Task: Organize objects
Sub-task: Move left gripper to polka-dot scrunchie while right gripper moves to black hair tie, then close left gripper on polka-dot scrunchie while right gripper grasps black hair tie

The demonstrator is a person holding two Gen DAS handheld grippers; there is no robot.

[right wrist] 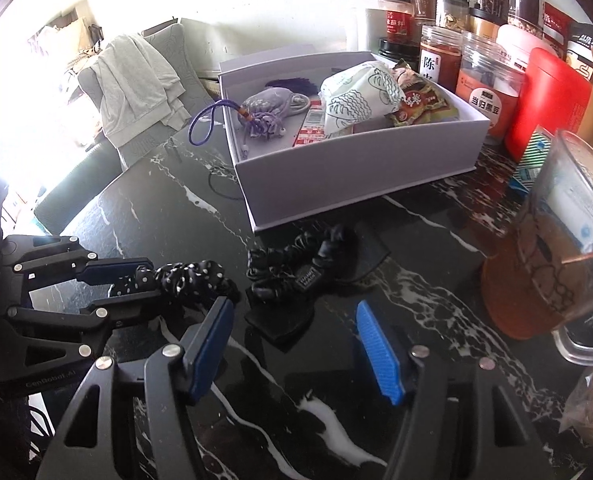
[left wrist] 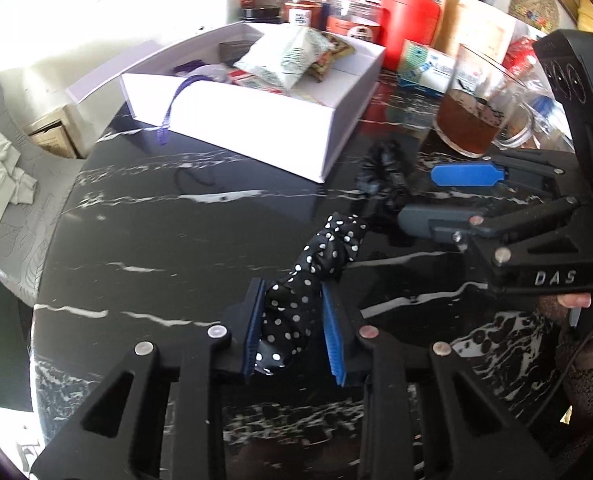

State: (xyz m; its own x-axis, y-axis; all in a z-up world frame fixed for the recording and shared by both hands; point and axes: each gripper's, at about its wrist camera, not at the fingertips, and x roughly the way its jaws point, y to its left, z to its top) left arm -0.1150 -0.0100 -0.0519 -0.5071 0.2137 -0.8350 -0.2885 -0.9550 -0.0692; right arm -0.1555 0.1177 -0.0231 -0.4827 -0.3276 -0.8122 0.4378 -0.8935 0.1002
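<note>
On the dark marble worktop [right wrist: 144,208], the white box [right wrist: 336,176] beyond both tools already holds a pouch, packets and a tassel. The black scrunchie [right wrist: 296,264] lies straight ahead of the right tongs [right wrist: 296,356], which are spread. The left tongs [left wrist: 294,334] pinch the polka-dot scrunchie [left wrist: 320,264], which stretches forward.

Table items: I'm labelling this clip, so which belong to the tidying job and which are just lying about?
Job:
polka-dot scrunchie, clamped in the left hand-held gripper
black scrunchie
white box
right hand-held gripper, open

Lying about:
glass of brown drink
spice jars
red canister
</note>
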